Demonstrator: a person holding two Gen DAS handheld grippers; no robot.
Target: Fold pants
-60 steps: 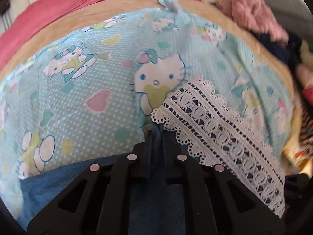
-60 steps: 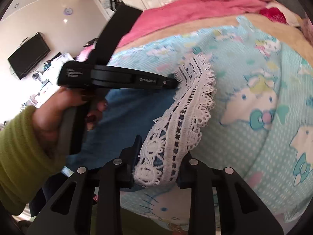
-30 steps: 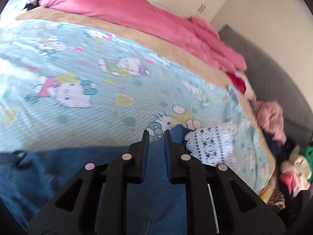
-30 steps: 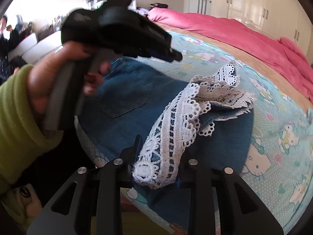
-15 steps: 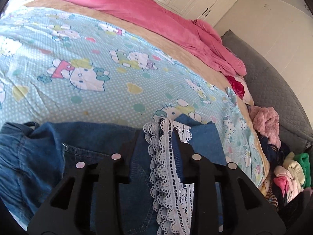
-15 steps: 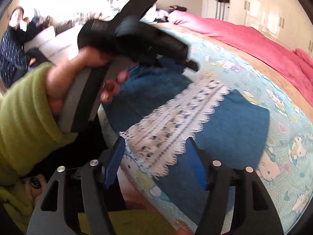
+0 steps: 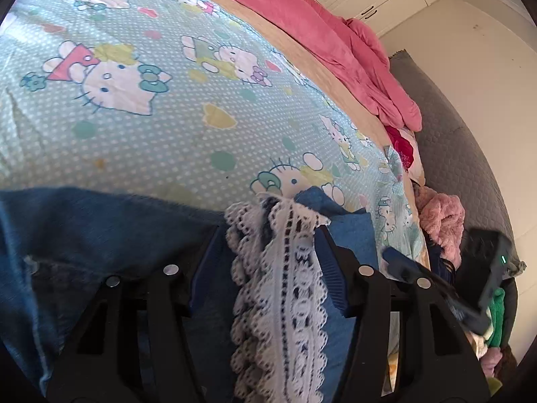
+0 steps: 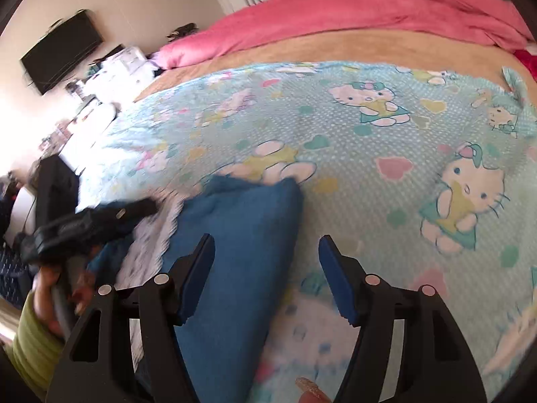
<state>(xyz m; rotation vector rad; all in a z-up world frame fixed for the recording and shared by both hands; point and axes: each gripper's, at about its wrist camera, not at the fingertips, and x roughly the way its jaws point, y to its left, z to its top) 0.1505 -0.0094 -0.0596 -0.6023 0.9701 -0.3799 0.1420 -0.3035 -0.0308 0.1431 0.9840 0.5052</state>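
Note:
Blue denim pants (image 7: 100, 235) with a white lace hem (image 7: 285, 285) lie folded on the Hello Kitty bedsheet (image 7: 151, 117). My left gripper (image 7: 265, 245) is open, its jaws apart on either side of the lace hem, which lies loose between them. My right gripper (image 8: 266, 252) is open and empty above the blue folded edge (image 8: 241, 268) of the pants. The left gripper also shows in the right wrist view (image 8: 90, 225), at the left, over the blurred lace (image 8: 147, 245). The right gripper shows in the left wrist view (image 7: 436, 288), at the right.
A pink duvet (image 7: 319, 33) lies along the far side of the bed. A grey padded headboard (image 7: 453, 154) and a heap of clothes (image 7: 443, 221) are at the right. A TV (image 8: 60, 50) and cluttered furniture stand at the far left of the room.
Both grippers have let go of the lace hem and opened. The hem end now lies laid over the denim. The right gripper has swung right, away from the lace.

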